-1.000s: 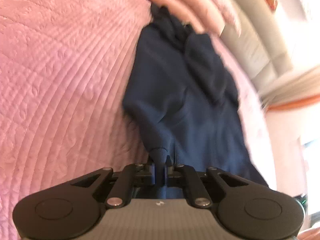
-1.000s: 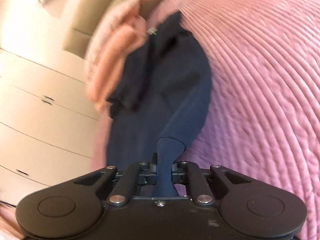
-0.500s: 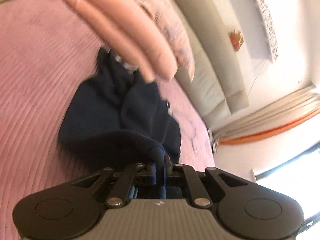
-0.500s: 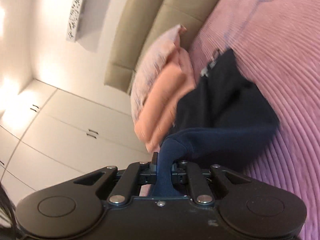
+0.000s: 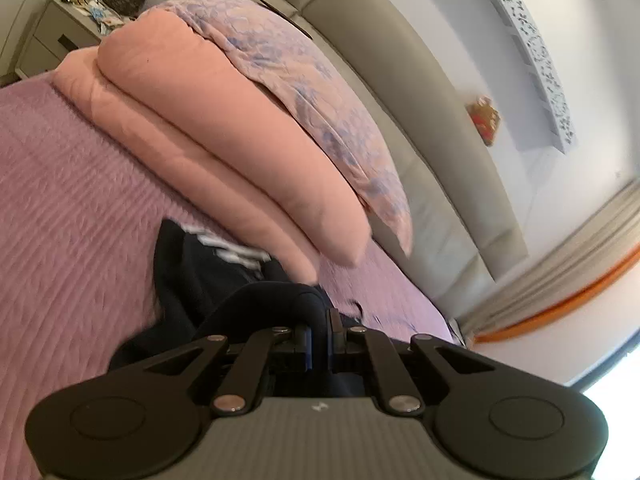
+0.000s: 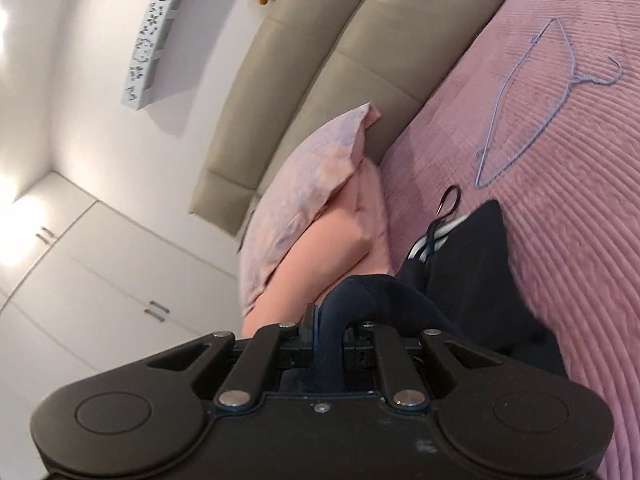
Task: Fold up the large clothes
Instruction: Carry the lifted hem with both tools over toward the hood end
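A dark navy garment (image 5: 200,280) lies bunched on the pink quilted bed (image 5: 60,208), with a white drawstring or waistband trim showing at its far end. My left gripper (image 5: 318,320) is shut on a fold of the navy cloth, which arches up out of its jaws. The garment also shows in the right wrist view (image 6: 472,280). My right gripper (image 6: 330,320) is shut on another fold of it. Both grippers hold the cloth raised toward the far end of the garment. The part of the garment under the grippers is hidden.
A folded peach duvet with a floral pillow (image 5: 240,112) lies just beyond the garment, against a beige padded headboard (image 5: 420,120). A blue wire hanger (image 6: 532,100) lies on the bed to the right. A nightstand (image 5: 60,28) stands far left; white wardrobes (image 6: 100,272) stand left in the right wrist view.
Both grippers have carried the held ends of the garment forward toward the pillows, folding it over itself. The views have tilted up from the bed to the headboard and wall.
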Demonstrator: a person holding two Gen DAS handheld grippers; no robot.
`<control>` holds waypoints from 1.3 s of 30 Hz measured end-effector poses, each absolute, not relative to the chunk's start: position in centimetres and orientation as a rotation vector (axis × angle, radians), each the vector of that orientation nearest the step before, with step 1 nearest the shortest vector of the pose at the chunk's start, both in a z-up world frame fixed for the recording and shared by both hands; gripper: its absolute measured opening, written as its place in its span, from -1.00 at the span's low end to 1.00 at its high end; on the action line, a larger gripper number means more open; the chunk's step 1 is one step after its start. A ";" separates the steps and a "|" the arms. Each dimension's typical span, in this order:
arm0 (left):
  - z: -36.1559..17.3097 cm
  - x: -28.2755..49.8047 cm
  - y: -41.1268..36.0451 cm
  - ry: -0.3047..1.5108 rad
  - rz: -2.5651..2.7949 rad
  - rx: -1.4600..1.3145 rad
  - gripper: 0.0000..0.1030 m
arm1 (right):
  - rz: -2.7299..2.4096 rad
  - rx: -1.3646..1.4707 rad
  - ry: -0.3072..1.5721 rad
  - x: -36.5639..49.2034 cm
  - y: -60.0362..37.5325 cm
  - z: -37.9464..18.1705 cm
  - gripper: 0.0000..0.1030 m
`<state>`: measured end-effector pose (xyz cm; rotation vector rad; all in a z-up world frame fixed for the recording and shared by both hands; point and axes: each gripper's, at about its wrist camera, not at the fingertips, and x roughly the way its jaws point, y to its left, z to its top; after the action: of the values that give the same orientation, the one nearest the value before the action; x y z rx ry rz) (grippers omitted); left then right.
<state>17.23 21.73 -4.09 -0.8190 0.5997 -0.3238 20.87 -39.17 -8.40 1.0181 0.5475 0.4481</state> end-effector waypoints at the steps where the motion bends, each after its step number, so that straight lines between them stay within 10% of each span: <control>1: -4.5 18.3 21.8 0.594 -0.316 -0.827 -0.86 | 0.434 1.023 0.549 22.1 -39.0 -8.6 -0.78; 8: -7.8 27.3 21.9 0.666 -0.231 -0.862 -0.70 | 0.355 1.063 0.600 33.2 -38.5 -11.4 -0.61; 11: -9.5 31.1 22.8 0.743 -0.151 -0.834 -0.21 | 0.201 0.954 0.694 38.6 -38.1 -13.5 0.53; 16: -8.9 32.6 23.9 0.707 -0.147 -0.625 0.64 | 0.203 0.637 0.725 41.1 -35.5 -14.0 0.57; 25: -13.7 36.2 18.4 0.867 -0.347 -0.229 0.44 | 0.296 0.150 0.821 43.8 -29.4 -17.2 0.63; 26: -14.1 36.6 18.1 0.851 -0.344 -0.232 0.30 | 0.289 0.152 0.808 44.0 -29.2 -17.2 0.22; 28: -14.3 37.0 17.8 0.798 -0.307 -0.240 -0.69 | 0.242 0.154 0.768 43.8 -28.9 -16.7 -0.95; 33: -12.5 35.2 18.6 0.616 -0.218 -0.374 -0.73 | 0.148 0.140 0.529 41.6 -29.1 -13.3 -0.98; 39: -15.4 37.8 18.0 0.716 -0.127 -0.367 -0.68 | 0.160 0.296 0.669 44.8 -32.3 -14.3 -0.78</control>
<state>37.76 18.03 -15.40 -0.3669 0.7164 -0.1271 44.77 -32.27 -14.27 0.2963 0.6686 0.1603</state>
